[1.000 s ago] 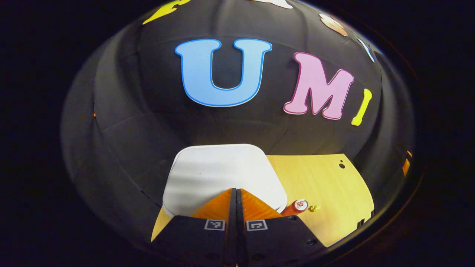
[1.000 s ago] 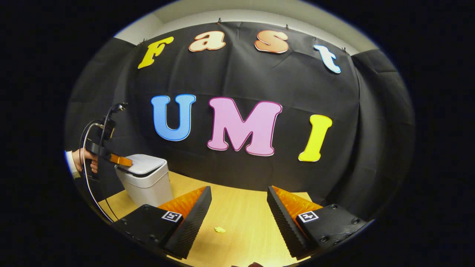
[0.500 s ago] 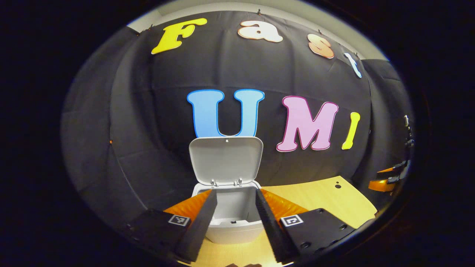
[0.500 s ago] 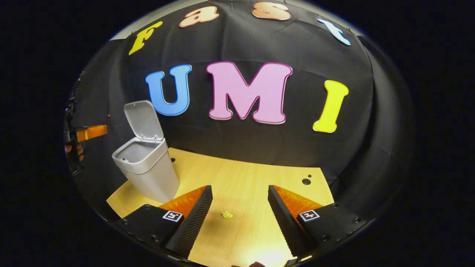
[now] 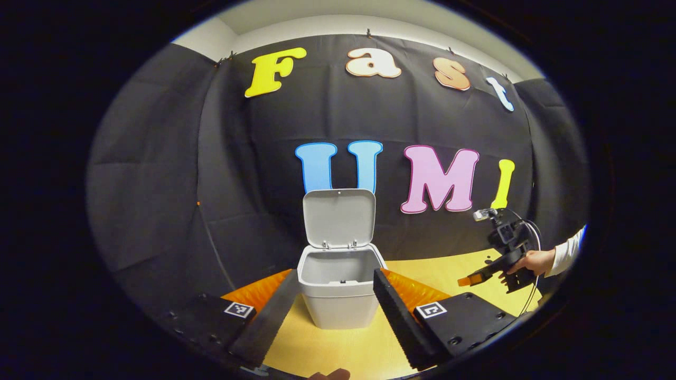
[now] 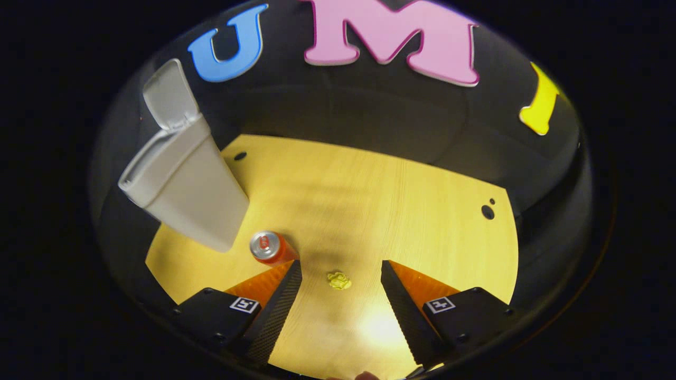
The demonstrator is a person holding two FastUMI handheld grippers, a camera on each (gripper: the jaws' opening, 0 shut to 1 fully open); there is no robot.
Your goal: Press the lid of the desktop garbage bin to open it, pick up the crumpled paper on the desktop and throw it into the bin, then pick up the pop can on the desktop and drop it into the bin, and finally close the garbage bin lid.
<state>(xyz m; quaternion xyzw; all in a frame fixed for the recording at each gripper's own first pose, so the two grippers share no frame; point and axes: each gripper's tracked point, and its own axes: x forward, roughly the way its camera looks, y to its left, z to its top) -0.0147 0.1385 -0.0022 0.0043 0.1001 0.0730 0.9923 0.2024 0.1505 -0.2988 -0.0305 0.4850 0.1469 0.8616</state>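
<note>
Left gripper view: garbage bin (image 5: pixel 340 295), pale grey smooth plastic, tapering body with rounded corners, standing on the table (image 5: pixel 449 272), a yellow wood-grain board with small round holes. Lid (image 5: pixel 338 217), a rounded rectangular panel, hinged at the rear rim and raised upright; the visible part of the interior holds nothing. Left tongs (image 5: pixel 330 311) spread apart, gripping nothing, ridged inner faces flanking the bin from nearer the camera. At 3 o'clock, the right tongs (image 5: pixel 465 281) tilted down over the table, held by a hand (image 5: pixel 531 261) in a white sleeve (image 5: pixel 567 252).

Right gripper view: crumpled paper (image 6: pixel 339 280), a small yellow wrinkled wad, lying on the table between the right tongs' fingers, which stand wide apart and grip nothing. Pop can (image 6: pixel 268 248), red cylinder with a silver top, upright at 10 o'clock from the paper, just beside the bin's base. Bin at 10 o'clock, lid up; interior hidden from this angle.
</note>
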